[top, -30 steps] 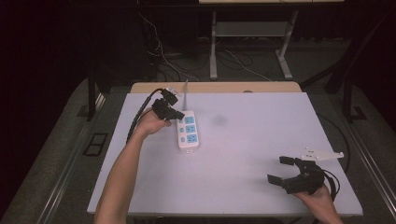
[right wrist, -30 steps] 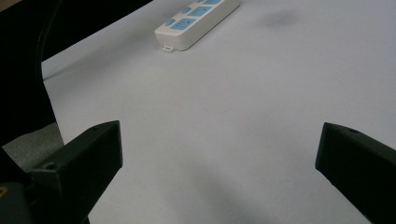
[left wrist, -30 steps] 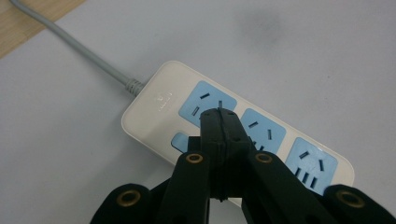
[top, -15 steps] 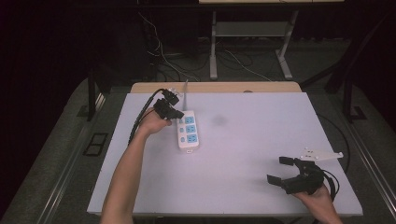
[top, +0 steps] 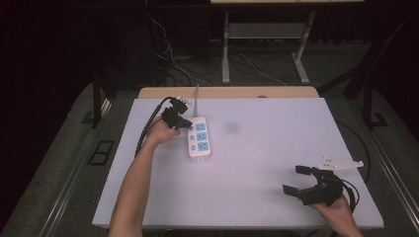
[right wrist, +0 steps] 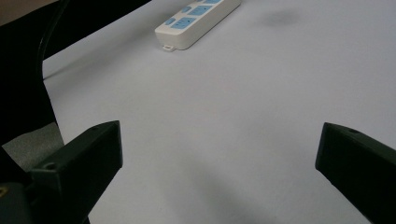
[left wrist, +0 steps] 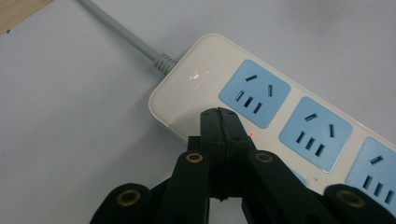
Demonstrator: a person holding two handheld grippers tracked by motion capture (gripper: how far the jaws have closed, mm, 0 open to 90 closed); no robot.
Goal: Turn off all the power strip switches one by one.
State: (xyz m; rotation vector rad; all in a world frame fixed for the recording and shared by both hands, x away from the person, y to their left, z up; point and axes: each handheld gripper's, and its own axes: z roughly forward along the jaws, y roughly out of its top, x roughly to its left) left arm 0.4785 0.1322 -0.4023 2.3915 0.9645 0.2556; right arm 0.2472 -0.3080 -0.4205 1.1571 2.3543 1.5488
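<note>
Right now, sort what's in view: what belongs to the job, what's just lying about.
In the job:
- power strip
- left gripper, jaws shut, tips at the strip's near edge

Lying about:
- right gripper, open, idle over bare table
- cables on the floor

**Left jaws pinched together, right jaws spread wide**

The left gripper point(top: 184, 123) is carried on a bare forearm point(top: 136, 182) that stretches up from the near edge of the table point(top: 276, 118) toward its far left part, the wrist bent so the jaws point right. In the left gripper view point(left wrist: 224, 122) its two black jaws meet flat against each other with nothing between them. The right gripper point(top: 296, 180) sits in the right hand point(top: 338, 210) at the table's near right corner, jaws pointing left and spread wide, holding nothing; the right gripper view point(right wrist: 219, 154) shows them far apart.
</note>
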